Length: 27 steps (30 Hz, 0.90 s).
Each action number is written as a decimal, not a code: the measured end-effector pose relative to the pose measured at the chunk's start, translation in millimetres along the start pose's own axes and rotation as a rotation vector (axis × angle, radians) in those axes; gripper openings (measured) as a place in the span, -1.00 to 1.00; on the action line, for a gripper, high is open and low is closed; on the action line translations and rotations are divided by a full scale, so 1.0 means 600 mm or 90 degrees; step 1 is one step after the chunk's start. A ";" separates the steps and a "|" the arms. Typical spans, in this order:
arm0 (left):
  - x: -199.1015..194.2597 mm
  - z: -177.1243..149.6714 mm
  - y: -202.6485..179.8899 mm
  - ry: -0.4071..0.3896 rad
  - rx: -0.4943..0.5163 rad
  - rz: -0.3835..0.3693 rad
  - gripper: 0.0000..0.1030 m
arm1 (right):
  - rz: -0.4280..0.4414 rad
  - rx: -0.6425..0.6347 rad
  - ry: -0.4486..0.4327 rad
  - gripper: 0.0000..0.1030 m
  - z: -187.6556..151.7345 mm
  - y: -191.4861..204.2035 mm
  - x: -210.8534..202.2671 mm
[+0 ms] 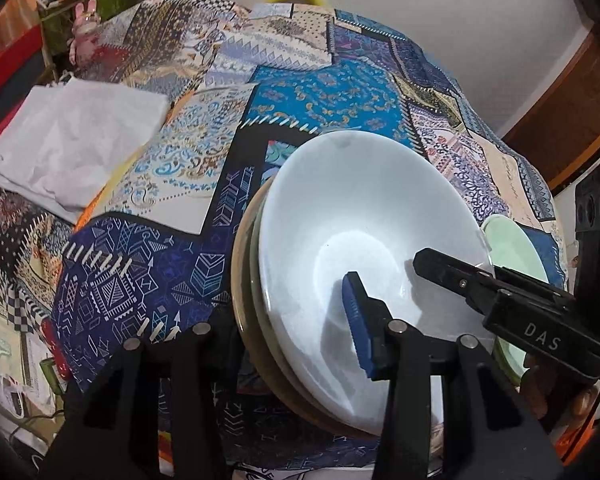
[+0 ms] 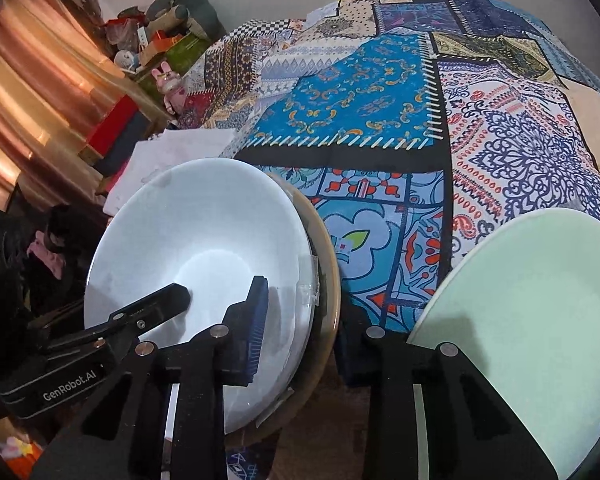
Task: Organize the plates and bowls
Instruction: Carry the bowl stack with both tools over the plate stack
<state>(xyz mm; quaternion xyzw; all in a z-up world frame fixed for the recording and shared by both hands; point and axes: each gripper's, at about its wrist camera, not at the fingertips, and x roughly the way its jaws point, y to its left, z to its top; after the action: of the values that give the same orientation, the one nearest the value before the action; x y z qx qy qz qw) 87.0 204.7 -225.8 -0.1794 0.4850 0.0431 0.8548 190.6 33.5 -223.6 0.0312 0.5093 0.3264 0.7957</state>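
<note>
A patchwork cloth (image 2: 352, 104) in blues and creams covers the whole surface. Beyond its far edge stands a plain pale wall (image 1: 440, 12). Left of the cloth hang coppery curtains (image 2: 32, 92), beside cluttered boxes (image 2: 168, 50).

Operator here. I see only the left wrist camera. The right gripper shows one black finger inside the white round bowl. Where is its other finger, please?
Observer: The right gripper straddles the stack's rim. One finger is inside the white round bowl, and the other finger is outside, below the tan plate that lies under the bowl.
Operator: I see only a slice of the pale green plate. Is something on it?
Observer: No, the pale green round plate is bare as far as the right wrist view shows.
Operator: Does it touch the stack?
Observer: No, the patchwork cloth shows between them.
</note>
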 end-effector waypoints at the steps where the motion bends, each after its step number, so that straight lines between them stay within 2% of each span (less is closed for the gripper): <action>1: -0.004 0.002 -0.003 -0.004 0.001 0.000 -0.13 | 0.001 0.002 -0.004 -0.48 0.001 -0.001 -0.004; 9: -0.025 0.019 -0.033 -0.023 0.011 -0.015 -0.13 | 0.000 0.009 -0.043 -0.48 0.009 -0.009 -0.050; 27: -0.052 0.038 -0.150 -0.044 0.087 -0.039 -0.13 | -0.027 0.039 -0.107 -0.48 0.011 -0.070 -0.148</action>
<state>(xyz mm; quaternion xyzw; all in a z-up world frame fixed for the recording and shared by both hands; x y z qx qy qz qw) 111.8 131.8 -165.0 -0.1340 0.4512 -0.0100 0.8823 192.8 -46.8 -166.7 0.0722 0.4510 0.2901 0.8410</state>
